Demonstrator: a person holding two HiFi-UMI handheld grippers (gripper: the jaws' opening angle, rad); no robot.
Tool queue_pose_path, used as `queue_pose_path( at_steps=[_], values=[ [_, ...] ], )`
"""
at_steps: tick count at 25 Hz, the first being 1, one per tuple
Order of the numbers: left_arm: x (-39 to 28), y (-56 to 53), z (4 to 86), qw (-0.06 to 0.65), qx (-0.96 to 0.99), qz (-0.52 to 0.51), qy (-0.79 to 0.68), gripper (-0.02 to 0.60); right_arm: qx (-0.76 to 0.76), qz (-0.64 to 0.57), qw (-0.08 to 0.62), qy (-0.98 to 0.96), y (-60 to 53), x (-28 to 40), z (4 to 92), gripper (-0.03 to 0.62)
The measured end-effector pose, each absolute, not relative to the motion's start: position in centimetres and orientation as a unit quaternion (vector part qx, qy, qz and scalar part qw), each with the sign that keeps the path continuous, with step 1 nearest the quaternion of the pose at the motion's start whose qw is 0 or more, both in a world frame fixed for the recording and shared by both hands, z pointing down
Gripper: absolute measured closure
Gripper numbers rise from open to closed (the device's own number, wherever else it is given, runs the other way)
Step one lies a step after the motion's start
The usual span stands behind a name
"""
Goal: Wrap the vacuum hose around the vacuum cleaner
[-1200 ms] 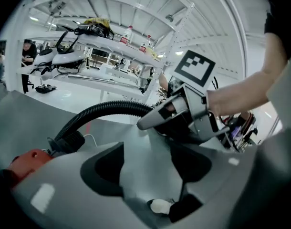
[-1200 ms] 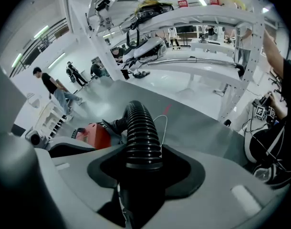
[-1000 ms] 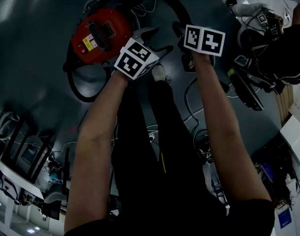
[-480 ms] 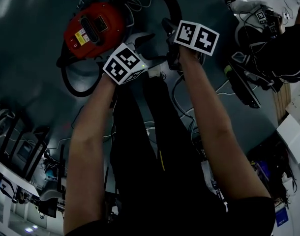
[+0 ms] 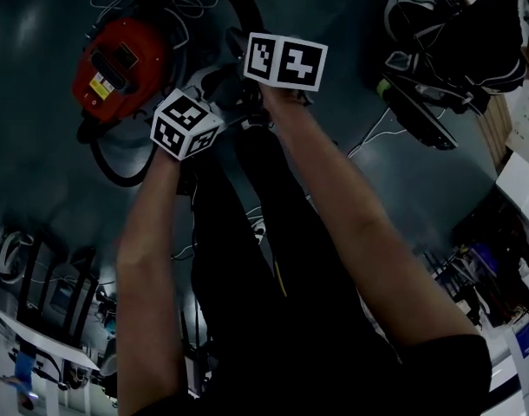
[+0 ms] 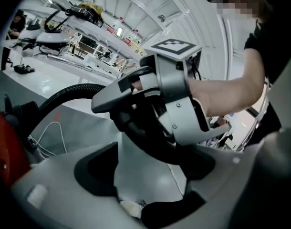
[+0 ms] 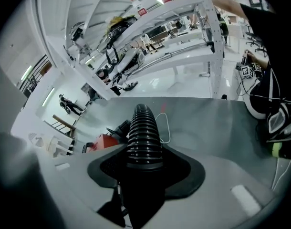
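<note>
Head view: vacuum cleaner (image 5: 117, 63) farther left

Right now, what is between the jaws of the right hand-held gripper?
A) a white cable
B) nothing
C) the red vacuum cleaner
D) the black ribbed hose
D: the right gripper view shows the black ribbed hose clamped between the jaws of the right hand-held gripper.

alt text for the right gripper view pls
The right gripper is shut on a black ribbed vacuum hose that stretches ahead over a grey floor. The red vacuum cleaner sits low at left, with white shelving behind.
</note>
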State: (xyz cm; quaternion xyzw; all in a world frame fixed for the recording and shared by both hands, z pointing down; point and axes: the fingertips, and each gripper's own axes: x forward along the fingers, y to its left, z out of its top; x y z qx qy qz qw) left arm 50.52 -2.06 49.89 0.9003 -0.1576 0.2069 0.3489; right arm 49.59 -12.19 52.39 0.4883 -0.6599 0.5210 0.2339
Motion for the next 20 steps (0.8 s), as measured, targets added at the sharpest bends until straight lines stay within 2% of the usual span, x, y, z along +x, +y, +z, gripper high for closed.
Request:
queue_pose_path(
  at_steps=[7,8,13,20],
  values=[
    [53.8,1.3,49.6,0.375,0.901,0.205,-0.071,0.198,0.442,0.548,0.19,-0.685,-10.2,49.6,51.6,0.373],
    [54.4,1.7,49.5,0.38,0.9,0.205,-0.06,0.181,0.436,0.546,0.186,-0.691,-10.0,49.5,51.4,0.373],
    [56.0,2.5,49.7,0.391,0.898,0.201,-0.026,0.211,0.414,0.563,0.145,-0.7,-9.4,49.2,50.4,0.373],
    [57.1,2.9,49.9,0.429,0.88,0.201,-0.023,0.257,0.392,0.566,0.155,-0.709,-9.0,49.6,50.6,0.37]
  ],
)
